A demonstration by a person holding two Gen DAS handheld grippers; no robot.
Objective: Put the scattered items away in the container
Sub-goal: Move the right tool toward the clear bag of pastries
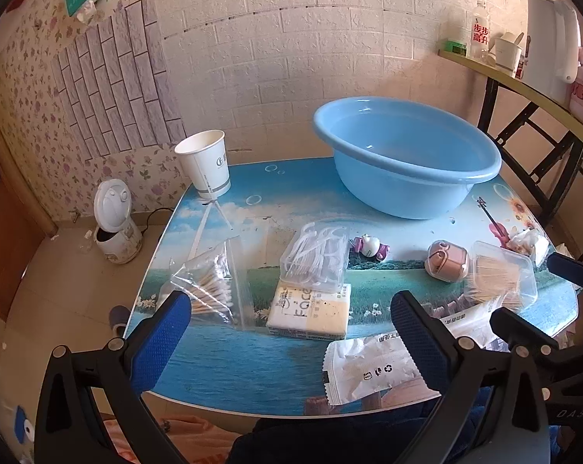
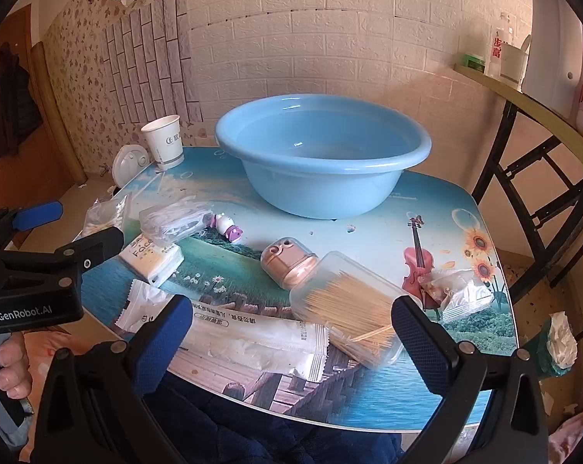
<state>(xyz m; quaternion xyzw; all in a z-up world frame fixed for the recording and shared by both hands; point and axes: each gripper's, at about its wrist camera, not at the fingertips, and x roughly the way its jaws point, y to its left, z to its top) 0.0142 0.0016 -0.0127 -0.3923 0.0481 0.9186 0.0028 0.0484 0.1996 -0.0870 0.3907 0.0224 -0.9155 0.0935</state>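
Nothing tidied yet. Blue basin (image 2: 322,154) at the back of the counter (image 1: 229,363), still empty. In front of it, all loose: cotton swab bag (image 1: 214,286), floss picks (image 1: 316,263), tissue pack (image 1: 310,311), toothpick box (image 2: 349,305), little toy (image 2: 229,228), wrappers (image 2: 252,336). Left tool (image 1: 291,344) and right tool (image 2: 291,344) spread wide, pinching nothing.

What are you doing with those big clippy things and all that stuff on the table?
A person is about to tidy up. They hold a left gripper and a right gripper, both open and holding nothing. The blue basin at the back of the table has nothing in it yet. Everything is out on the table: a bag of cotton swabs, floss picks, a tissue pack, a toothpick box, a little toy and some white wrappers.
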